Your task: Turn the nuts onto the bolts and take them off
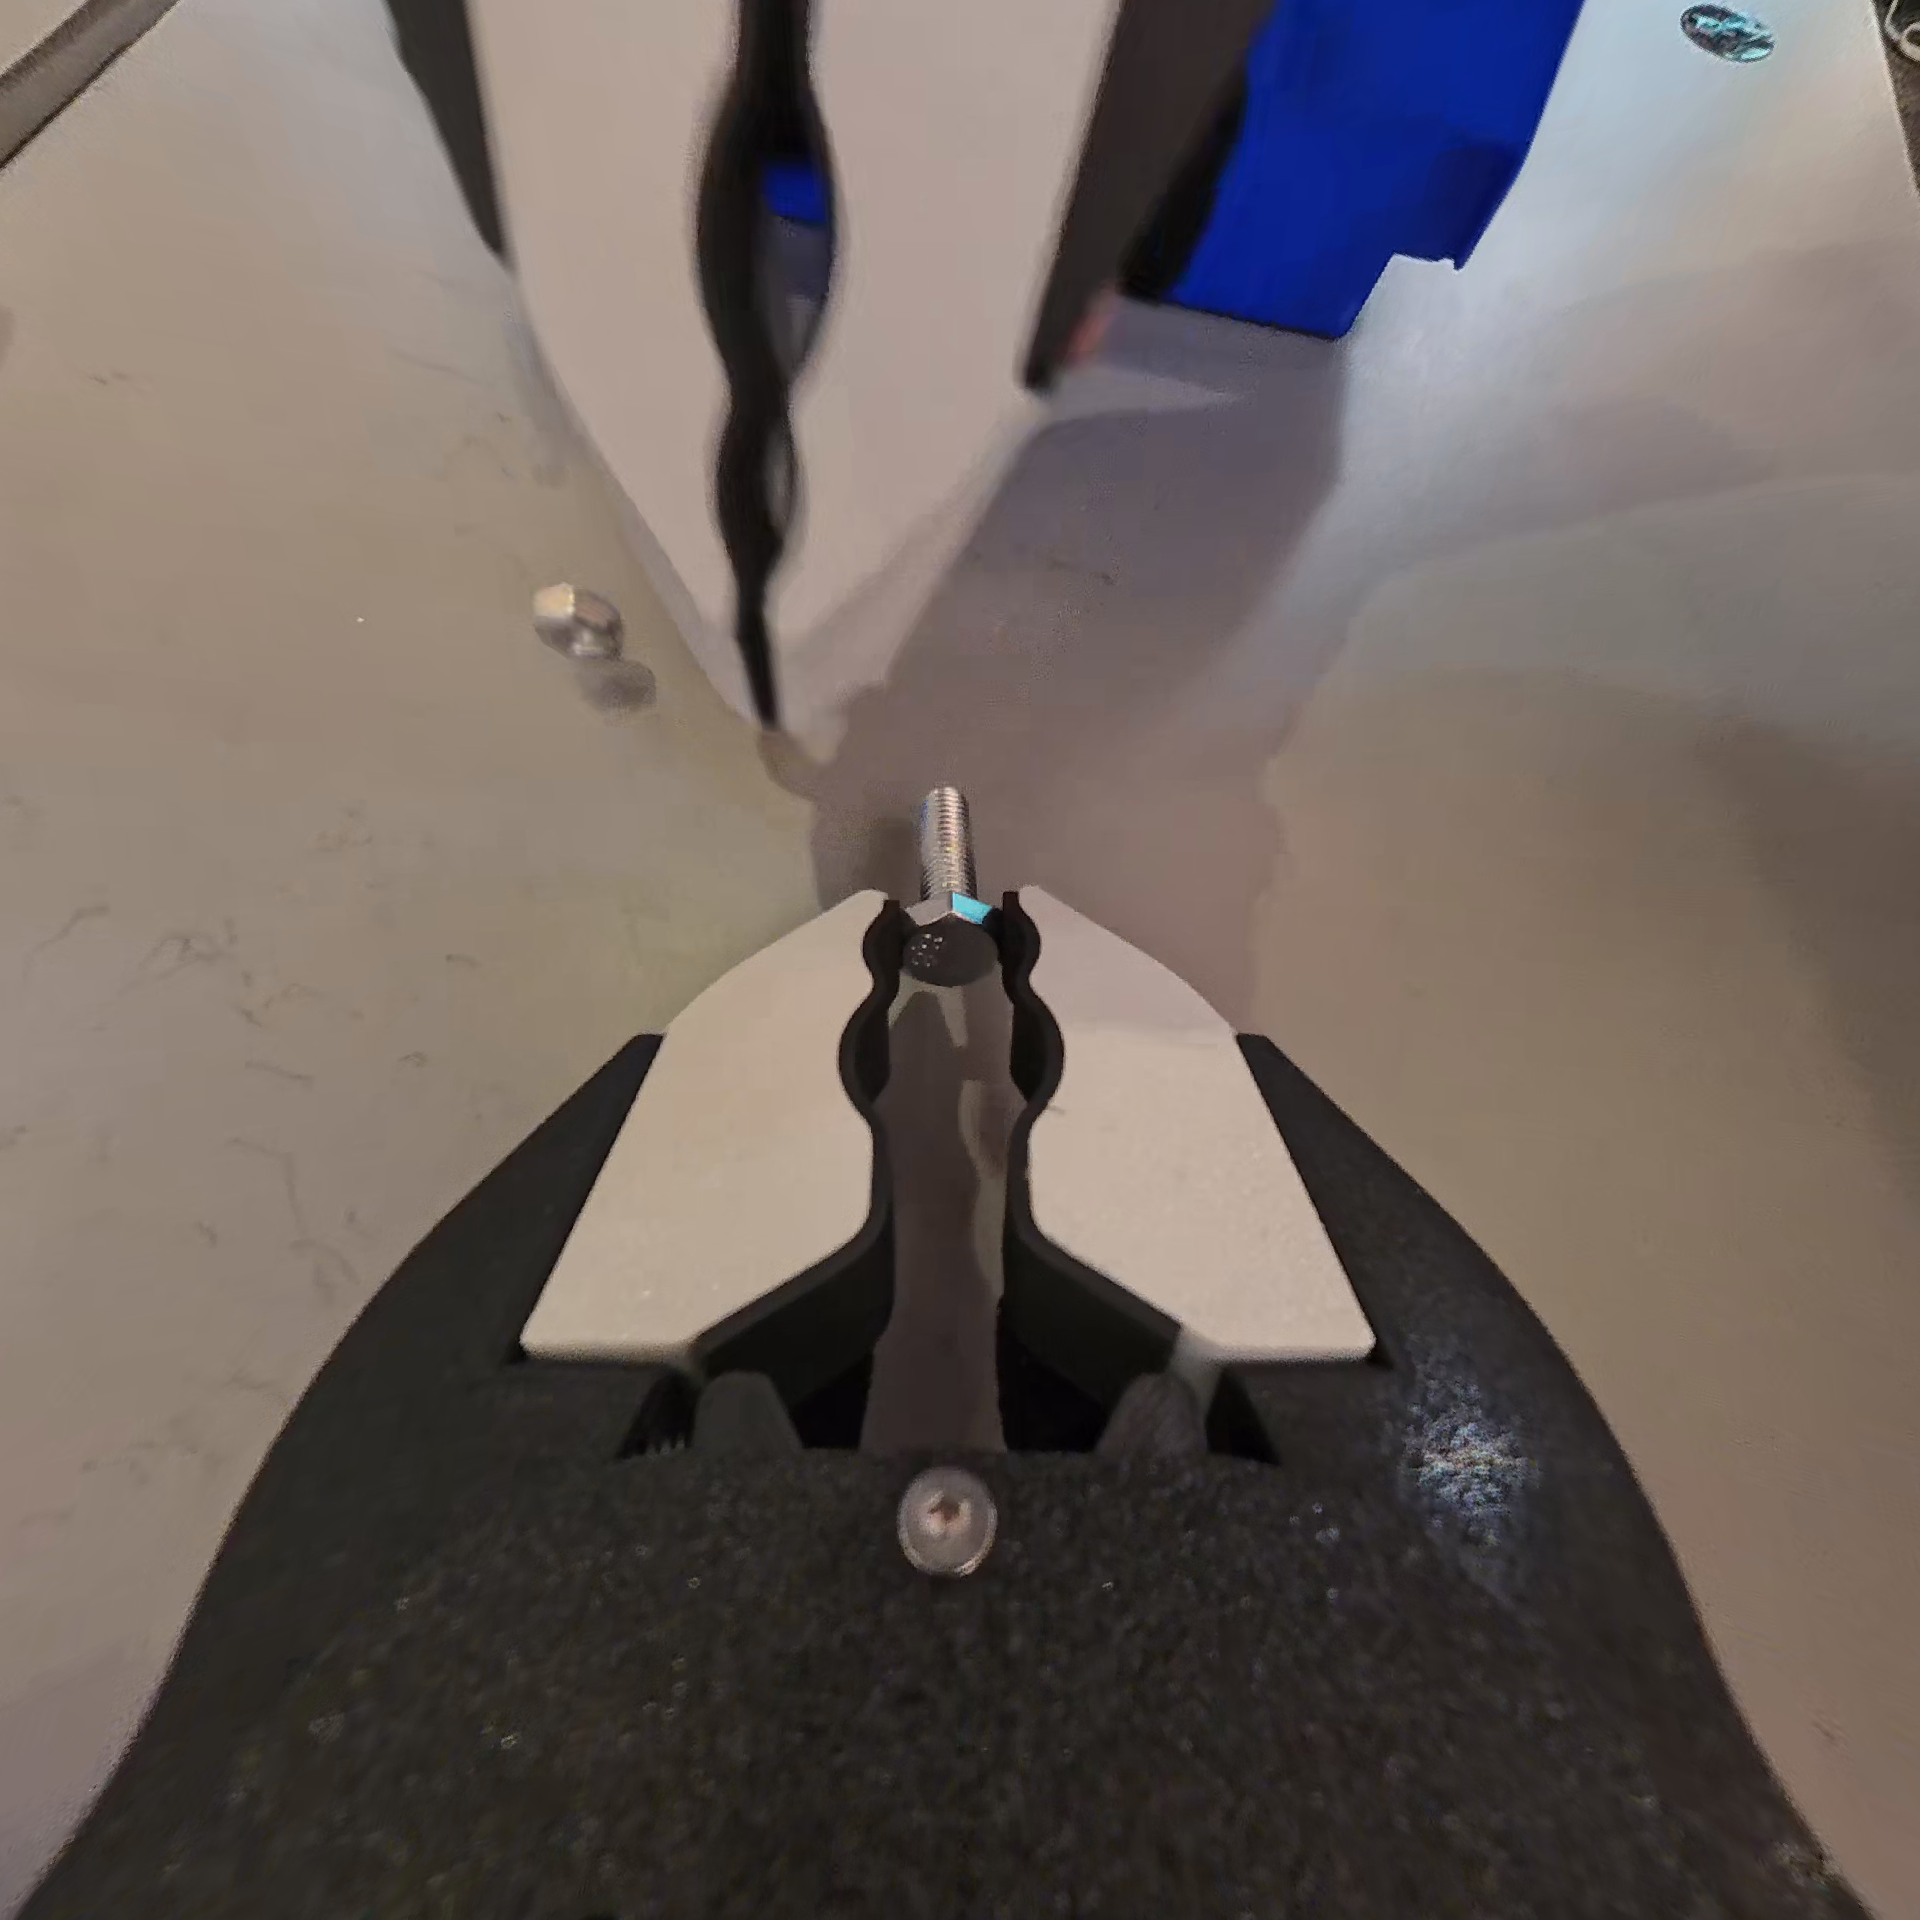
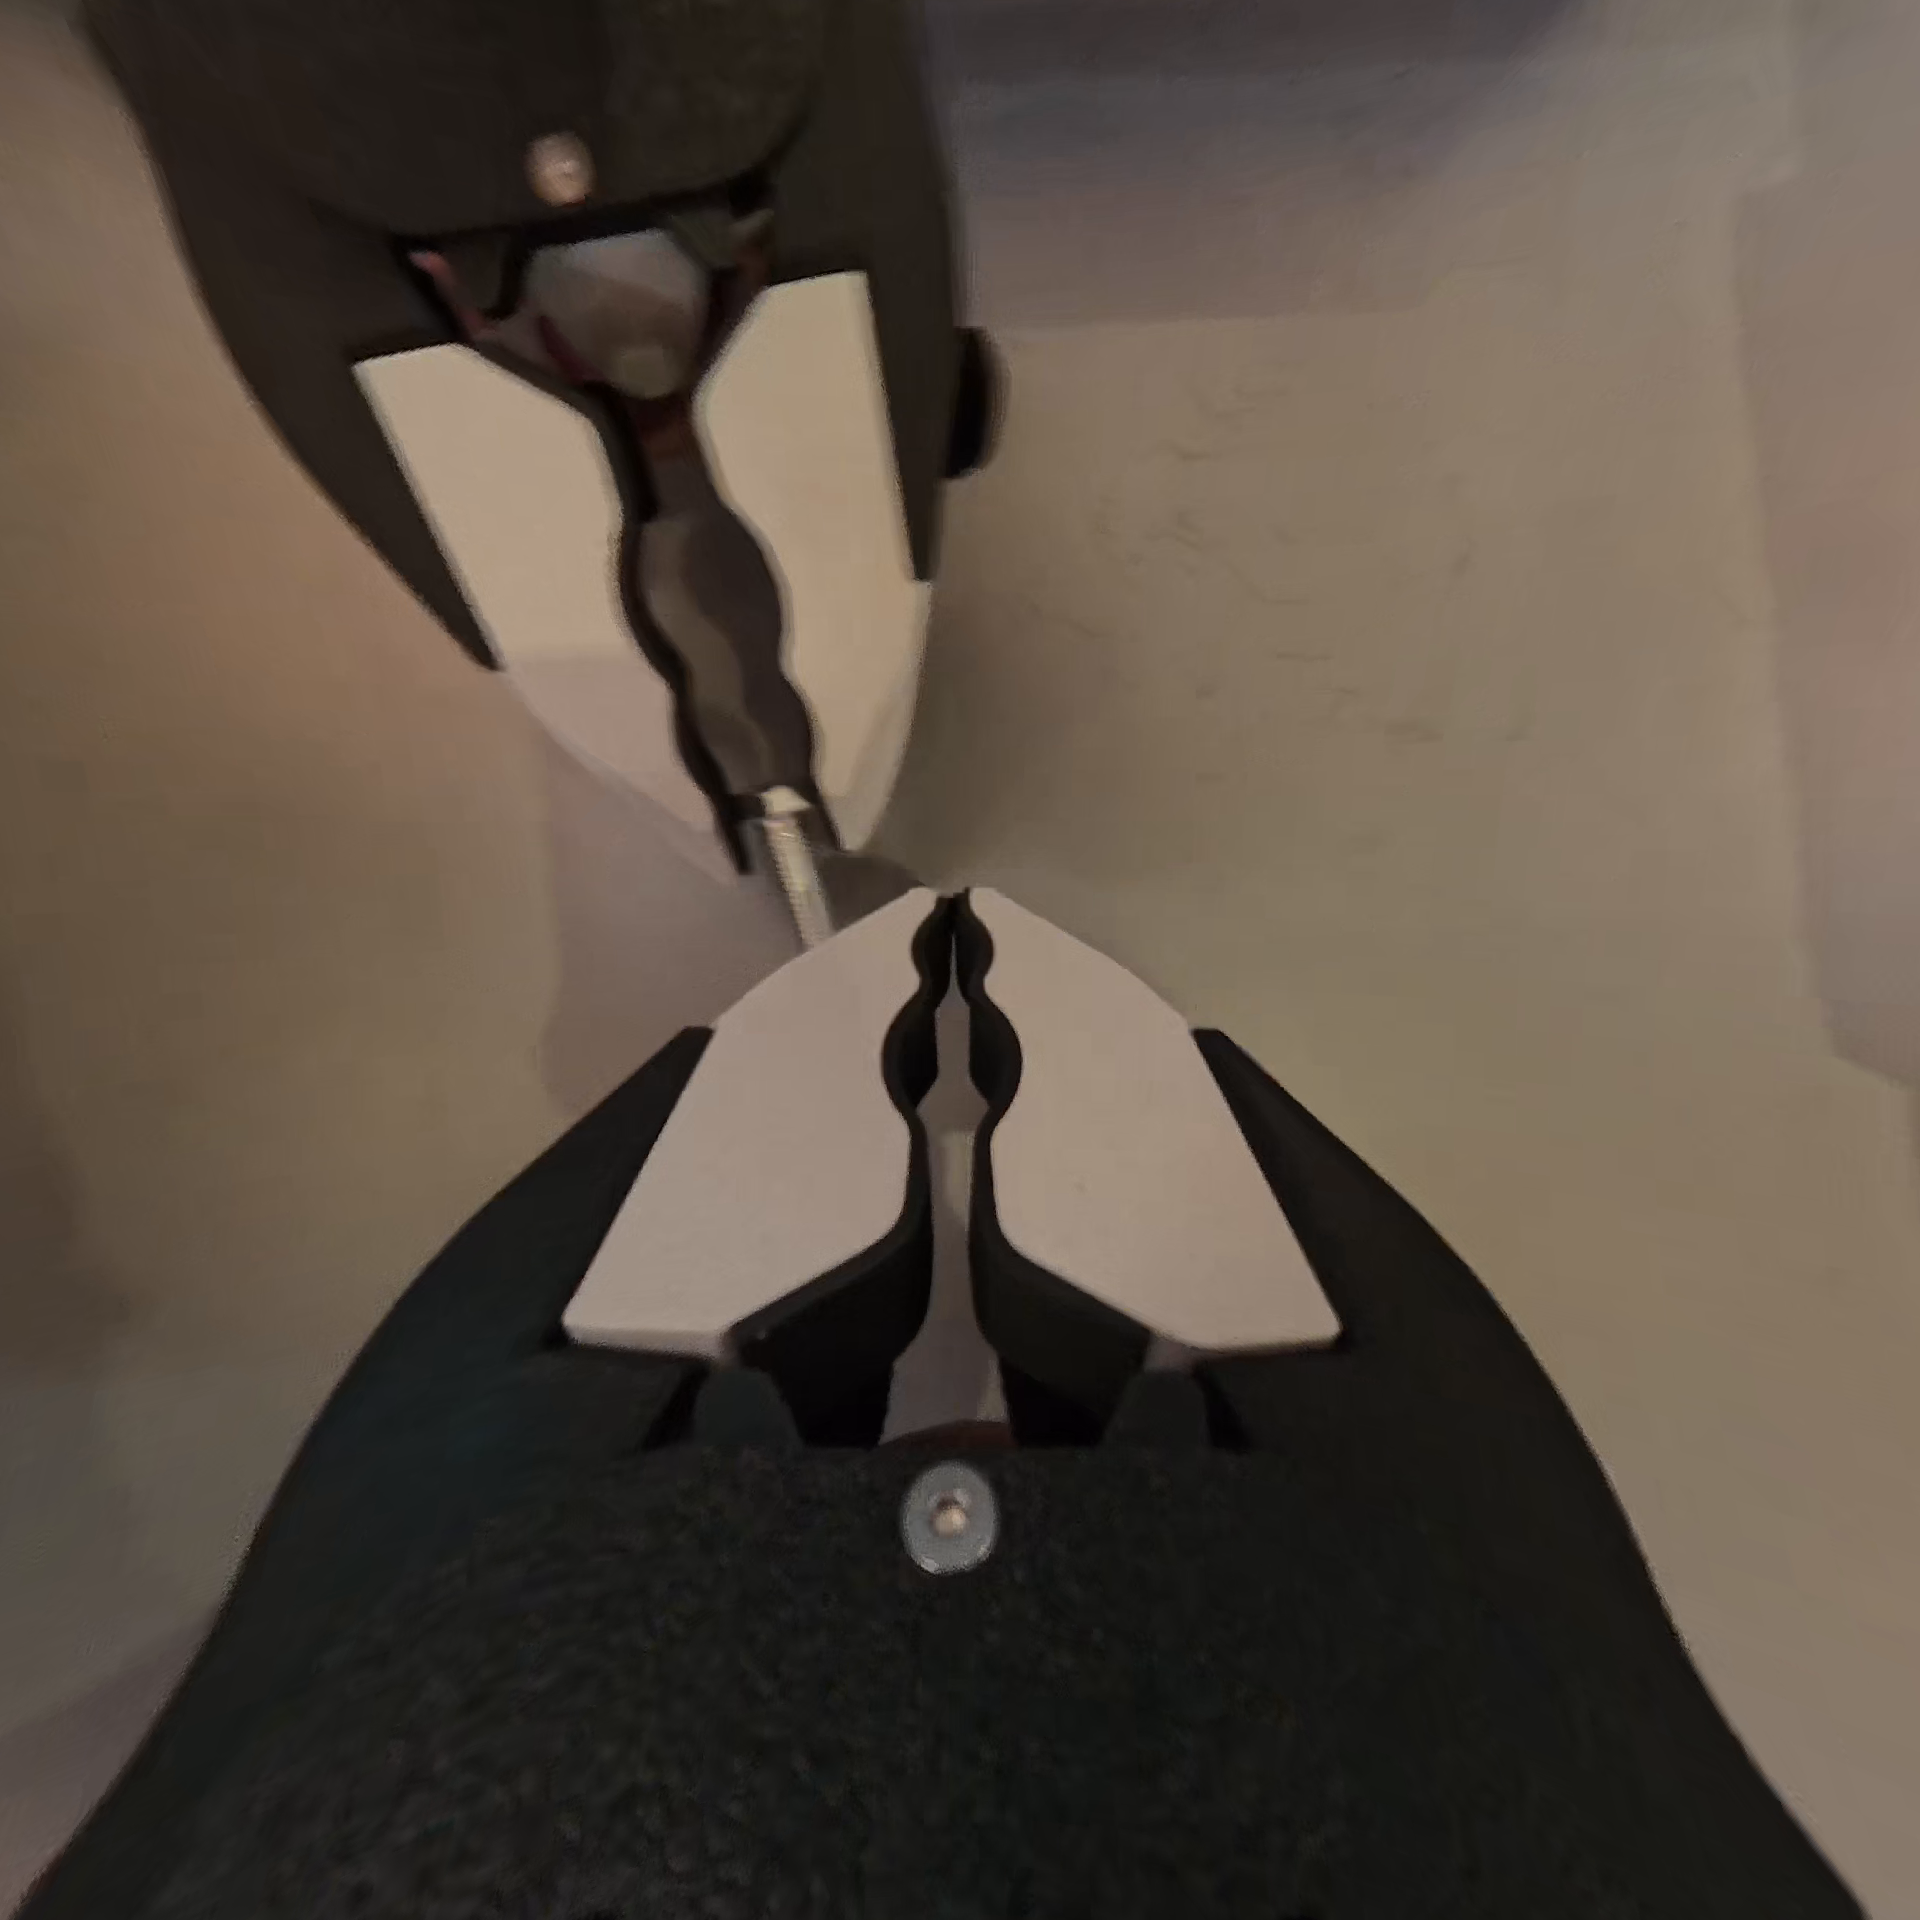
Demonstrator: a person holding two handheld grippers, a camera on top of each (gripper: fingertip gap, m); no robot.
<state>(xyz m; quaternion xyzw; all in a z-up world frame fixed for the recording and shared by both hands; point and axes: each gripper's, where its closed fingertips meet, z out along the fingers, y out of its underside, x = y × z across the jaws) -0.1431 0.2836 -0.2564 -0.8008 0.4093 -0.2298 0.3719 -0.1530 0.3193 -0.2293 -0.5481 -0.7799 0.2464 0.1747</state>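
My left gripper [image 1: 943, 906] is shut on the hex head of a silver bolt [image 1: 943, 852]. The threaded shaft points forward, away from the camera, just above the pale table. My right gripper [image 1: 774, 717] comes in from the top of the left wrist view, blurred, with its jaws closed and its tip just beyond and left of the bolt's end. In the right wrist view my right gripper [image 2: 954, 896] is shut with nothing visible between its tips. The left gripper [image 2: 781, 831] shows there holding the bolt [image 2: 798, 883], whose end passes behind my right gripper's left fingertip. A silver nut [image 1: 575, 618] lies loose on the table, left of the right gripper.
The pale, faintly veined tabletop [image 1: 260, 935] fills both views. A blue block [image 1: 1361, 156] shows behind the right gripper at the top right. A small shiny round object [image 1: 1725, 31] sits in the far top right corner. Both grippers' tips are roughly 20 centimetres from the blue block [image 1: 1361, 156].
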